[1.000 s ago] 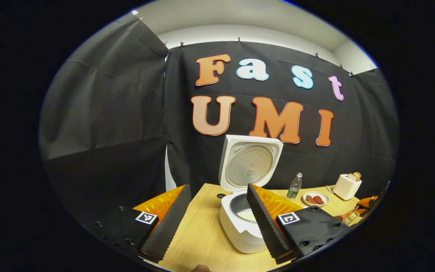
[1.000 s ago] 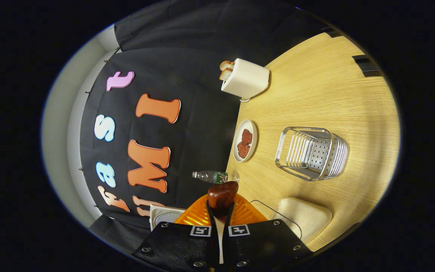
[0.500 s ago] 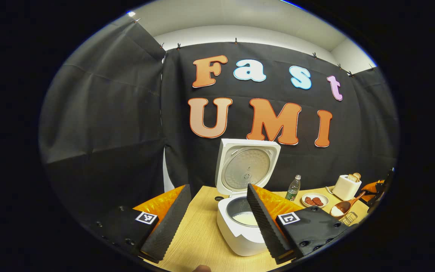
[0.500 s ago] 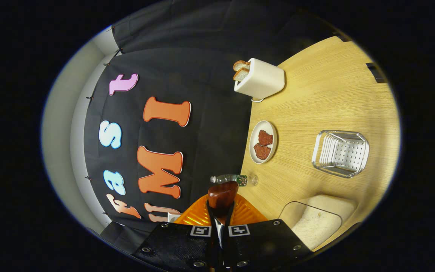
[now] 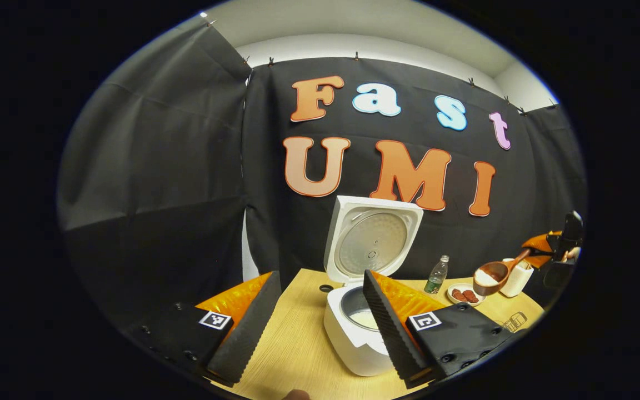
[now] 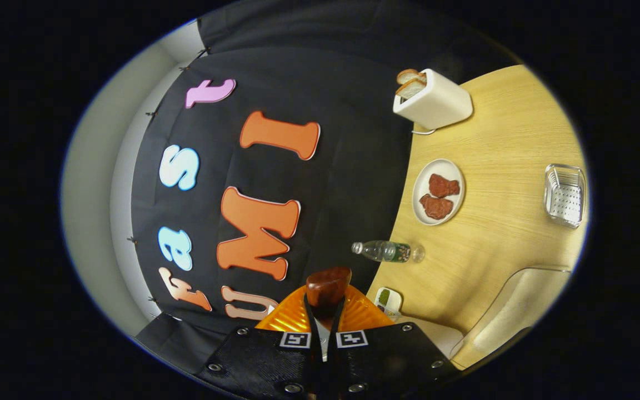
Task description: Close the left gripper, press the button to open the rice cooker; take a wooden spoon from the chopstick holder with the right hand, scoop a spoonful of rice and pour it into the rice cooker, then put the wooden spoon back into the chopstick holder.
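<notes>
The white rice cooker (image 5: pixel 353 341) stands open with its lid (image 5: pixel 373 241) up and some rice in its pot. My left gripper (image 5: pixel 320 278) hangs open before it, the cooker showing between and behind its fingers. At the far right of the left gripper view, the right gripper (image 5: pixel 548 247) holds the wooden spoon (image 5: pixel 489 276) level in the air, rice heaped in its bowl. In the right gripper view, my right gripper (image 6: pixel 324 311) is shut on the wooden spoon (image 6: pixel 328 286), whose bowl juts past the fingertips. The wire chopstick holder (image 6: pixel 565 194) stands on the table at the right edge.
On the wooden table (image 6: pixel 498 244) stand a toaster (image 6: pixel 434 100) with bread, a plate (image 6: pixel 438 191) with dark pieces of food, a small bottle (image 6: pixel 386 251) and a clear container of rice (image 6: pixel 520 305). The bottle (image 5: pixel 436 275) and plate (image 5: pixel 461 294) sit right of the cooker.
The right gripper has lifted the rice-filled spoon higher and carried it away from the rice container and chopstick holder, toward the cooker side. The left gripper has stayed open and nearly still.
</notes>
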Demonstrator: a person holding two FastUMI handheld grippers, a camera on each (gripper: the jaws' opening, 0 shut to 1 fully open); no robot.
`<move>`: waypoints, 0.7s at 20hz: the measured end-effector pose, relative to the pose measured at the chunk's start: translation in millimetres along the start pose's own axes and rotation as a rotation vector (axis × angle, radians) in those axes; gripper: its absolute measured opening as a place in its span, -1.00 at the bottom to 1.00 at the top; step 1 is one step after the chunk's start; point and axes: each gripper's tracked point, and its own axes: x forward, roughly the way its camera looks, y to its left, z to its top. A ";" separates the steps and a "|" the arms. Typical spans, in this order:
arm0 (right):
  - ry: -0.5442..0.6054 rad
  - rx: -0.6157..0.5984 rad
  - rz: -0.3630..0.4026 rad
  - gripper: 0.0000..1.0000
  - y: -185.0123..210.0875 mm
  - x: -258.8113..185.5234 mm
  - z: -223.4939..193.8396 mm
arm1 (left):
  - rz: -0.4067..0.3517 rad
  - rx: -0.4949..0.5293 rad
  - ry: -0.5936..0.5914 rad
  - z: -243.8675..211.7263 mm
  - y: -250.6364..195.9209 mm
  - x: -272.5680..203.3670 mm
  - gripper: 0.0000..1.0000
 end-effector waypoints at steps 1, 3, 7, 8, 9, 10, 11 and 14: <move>0.013 -0.022 0.015 -0.96 10.3 7.8 -10.8 | 0.009 0.007 0.002 -1.4 5.1 0.2 1.00; 0.051 -0.084 0.037 -0.95 29.3 25.6 -37.1 | 0.012 0.012 0.002 -3.1 11.7 0.4 1.00; 0.090 -0.239 0.079 -0.95 47.8 44.1 -82.6 | 0.017 0.004 0.009 -6.6 22.1 3.3 1.00; 0.093 -0.290 0.088 -0.95 50.9 47.8 -91.3 | 0.016 0.001 0.008 -6.7 24.5 3.0 1.00; 0.094 -0.331 0.093 -0.94 54.4 50.7 -96.1 | 0.015 0.000 0.005 -6.4 25.8 1.7 1.00; 0.088 -0.362 0.099 -0.95 58.1 52.3 -98.6 | 0.014 -0.001 0.003 -4.9 26.0 1.3 1.00; 0.081 -0.389 0.102 -0.95 60.8 53.6 -100.2 | 0.013 -0.002 0.001 -5.1 25.4 0.5 1.00; 0.077 -0.462 0.114 -0.95 69.7 56.3 -106.8 | 0.003 -0.004 0.003 -7.9 23.9 -1.0 1.00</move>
